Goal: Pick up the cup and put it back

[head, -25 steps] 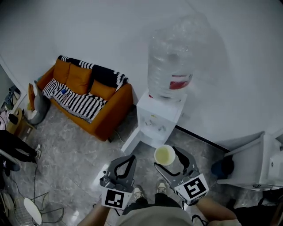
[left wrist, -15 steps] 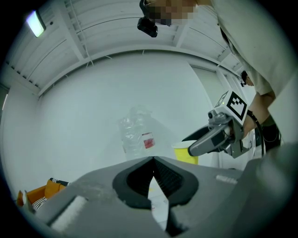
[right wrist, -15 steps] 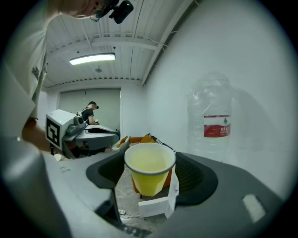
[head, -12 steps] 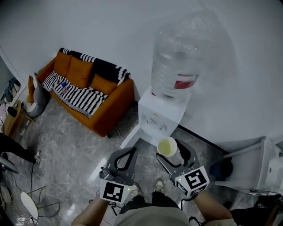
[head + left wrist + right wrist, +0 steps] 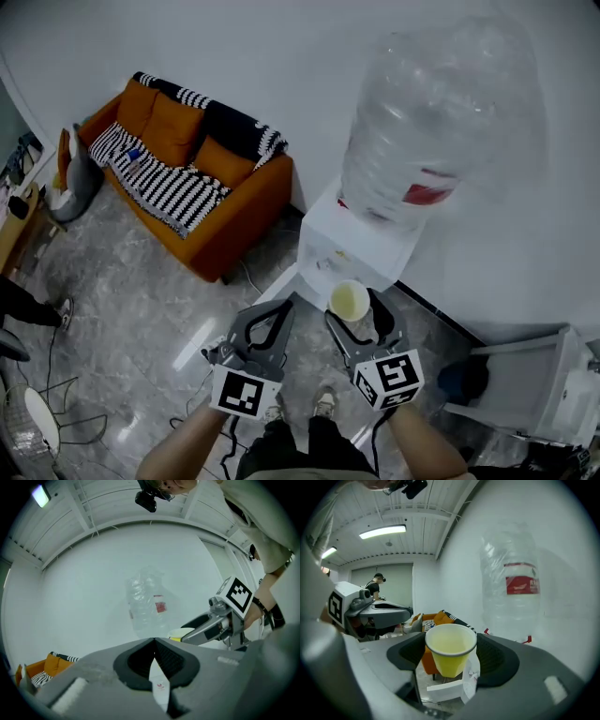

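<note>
The person wears a pale short-sleeved shirt point(image 5: 262, 522), dark trousers point(image 5: 298, 448) and light shoes point(image 5: 323, 403), with a dark band point(image 5: 259, 606) round the right wrist and a small black camera point(image 5: 149, 501) at the head. The left gripper point(image 5: 287, 303) and right gripper point(image 5: 352, 307) are both grey, with curved jaws lined by black ribbed pads point(image 5: 497, 659). Each carries a white cube point(image 5: 387, 378) printed with black square markers.

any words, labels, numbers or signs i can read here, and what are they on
No text here can be read.
Red label on the water bottle: print too blurred to read.
Square markers: black-and-white patterns, no words.
Yellow cup: no print visible.
</note>
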{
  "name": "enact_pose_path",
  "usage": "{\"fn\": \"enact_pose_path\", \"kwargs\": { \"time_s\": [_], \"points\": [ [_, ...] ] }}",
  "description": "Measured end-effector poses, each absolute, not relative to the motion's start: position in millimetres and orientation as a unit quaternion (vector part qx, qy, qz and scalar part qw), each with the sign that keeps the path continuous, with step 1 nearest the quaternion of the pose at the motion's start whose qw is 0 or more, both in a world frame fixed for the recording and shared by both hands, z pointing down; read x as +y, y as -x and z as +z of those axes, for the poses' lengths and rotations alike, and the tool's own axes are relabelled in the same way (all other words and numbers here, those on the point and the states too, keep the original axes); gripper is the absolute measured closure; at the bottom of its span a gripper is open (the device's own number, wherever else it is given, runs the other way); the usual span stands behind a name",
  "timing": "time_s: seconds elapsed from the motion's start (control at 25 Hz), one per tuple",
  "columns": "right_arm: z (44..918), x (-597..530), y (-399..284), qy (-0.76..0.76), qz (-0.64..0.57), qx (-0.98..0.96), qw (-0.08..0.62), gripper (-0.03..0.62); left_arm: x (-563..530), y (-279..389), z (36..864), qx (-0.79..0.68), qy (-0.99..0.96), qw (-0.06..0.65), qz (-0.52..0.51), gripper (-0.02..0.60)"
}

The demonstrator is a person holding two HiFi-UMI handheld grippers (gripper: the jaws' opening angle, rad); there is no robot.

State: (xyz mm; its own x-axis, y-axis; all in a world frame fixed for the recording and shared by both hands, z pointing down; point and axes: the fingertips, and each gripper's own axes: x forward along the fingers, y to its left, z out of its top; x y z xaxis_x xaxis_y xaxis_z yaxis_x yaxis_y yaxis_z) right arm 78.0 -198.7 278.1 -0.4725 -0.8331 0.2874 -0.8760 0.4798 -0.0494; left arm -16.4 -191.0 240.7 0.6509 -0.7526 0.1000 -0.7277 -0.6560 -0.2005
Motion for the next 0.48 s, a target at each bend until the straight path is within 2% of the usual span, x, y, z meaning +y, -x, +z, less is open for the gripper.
{"fn": "enact_pose_path", "kwargs": {
  "time_s": [0.48],
  "points": [
    [437.8,-261.3,-53.8,-0.486,0.108,-0.851,0.168,0.25,-267.4,29.0,393.3,0.435,0.895,-0.01,-0.094,0.58]
  ]
}}
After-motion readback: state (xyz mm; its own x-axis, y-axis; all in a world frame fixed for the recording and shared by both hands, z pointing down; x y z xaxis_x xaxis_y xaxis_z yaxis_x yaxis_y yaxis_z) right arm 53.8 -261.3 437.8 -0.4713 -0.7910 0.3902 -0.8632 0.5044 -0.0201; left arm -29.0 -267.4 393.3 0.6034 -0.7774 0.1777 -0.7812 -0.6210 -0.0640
